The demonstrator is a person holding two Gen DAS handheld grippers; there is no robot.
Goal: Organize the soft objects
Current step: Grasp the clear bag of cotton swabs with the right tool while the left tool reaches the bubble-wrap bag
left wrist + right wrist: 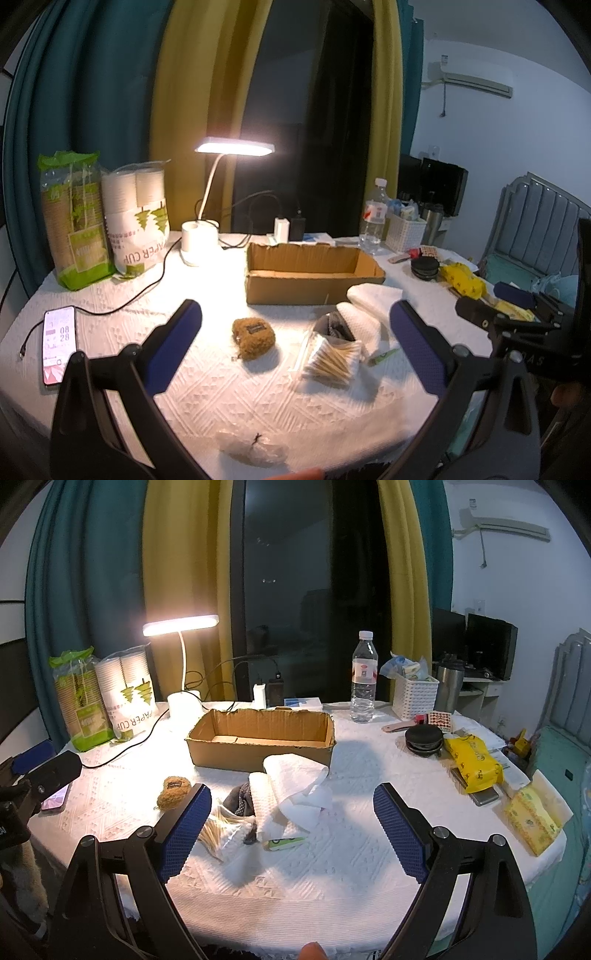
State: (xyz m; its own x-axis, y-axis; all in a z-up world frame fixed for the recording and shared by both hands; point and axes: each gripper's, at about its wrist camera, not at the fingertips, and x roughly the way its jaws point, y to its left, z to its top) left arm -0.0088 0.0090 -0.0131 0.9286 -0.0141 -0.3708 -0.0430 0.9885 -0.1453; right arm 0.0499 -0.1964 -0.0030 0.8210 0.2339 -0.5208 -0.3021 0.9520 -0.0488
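Both of your tongs are spread wide and hold nothing. Your left tongs [295,321] hover above the white-clothed surface [258,398], and the brown knitted pouch [253,338] lies on the cloth between and just beyond their blue pads, nearer the left pad. To its right, also within the span of the left tongs, sits a clear bag of cotton swabs [332,360], touching a dark grey cloth [338,325] that is partly covered by a white towel [365,306]. A crumpled clear plastic bag [255,448] lies close under the left tongs near the edge of the surface.

Your right tongs [291,805] frame the white towel [291,790], which lies between the pads, with the grey cloth [240,799] and the swabs [219,829] just beside the left pad. The brown pouch [173,792] lies outside them, to the left. The open cardboard box [260,738] stands empty beyond the towel, touching it.
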